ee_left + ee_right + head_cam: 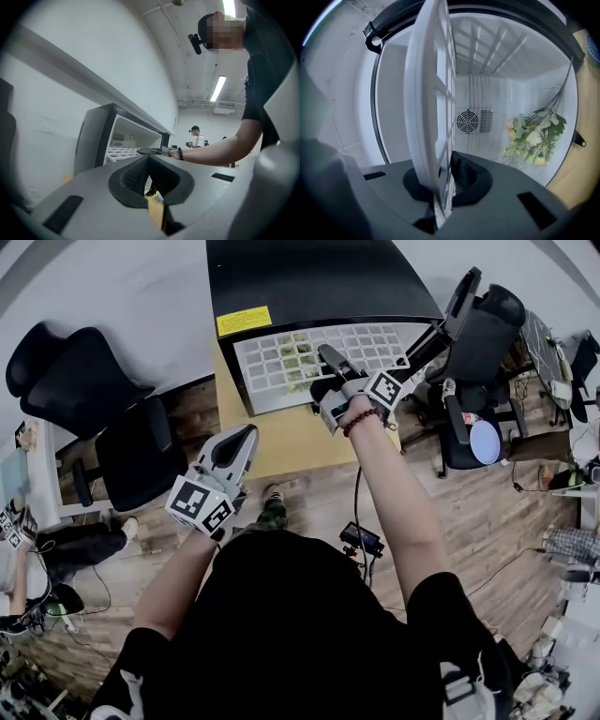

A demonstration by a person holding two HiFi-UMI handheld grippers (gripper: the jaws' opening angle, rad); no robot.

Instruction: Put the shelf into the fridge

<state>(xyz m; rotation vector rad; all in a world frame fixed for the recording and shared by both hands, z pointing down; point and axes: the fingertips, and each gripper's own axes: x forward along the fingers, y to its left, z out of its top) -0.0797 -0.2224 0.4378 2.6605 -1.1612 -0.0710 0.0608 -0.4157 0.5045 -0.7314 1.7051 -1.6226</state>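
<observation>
Right claw (pixel 443 164) first: it's clamped on the near edge of the white plastic lattice shelf (pixel 433 93). In the right gripper view the grid sits edge-on between the two black pads and runs straight away from the camera into the cabinet. Past it I can see the white inside of the small black fridge (pixel 506 93), with a round fan grille (pixel 465 121) on the back wall and a bunch of pale fake flowers with green leaves (pixel 534 136) off to the right.

From the head view, the right gripper (pixel 330 360) is out in front with my arm stretched nearly straight. A dark bead bracelet (pixel 360 419) is on that wrist, right behind the marker cube. The shelf (pixel 281 367) lies flat at the mouth of the fridge (pixel 309 277), and a good part of it shows in front of the black top. I can't tell how deep the far edge goes.

The left claw (pixel 149 161) has its pads pressed together with nothing between them. In the head view the left gripper (pixel 242 439) is held back close to my body with the elbow bent. Its nose aims toward the fridge, well apart from the shelf.

The fridge stands on a yellowish board (pixel 291 442) over wood-look floor, and a black office chair (pixel 112 418) is off to my left.
</observation>
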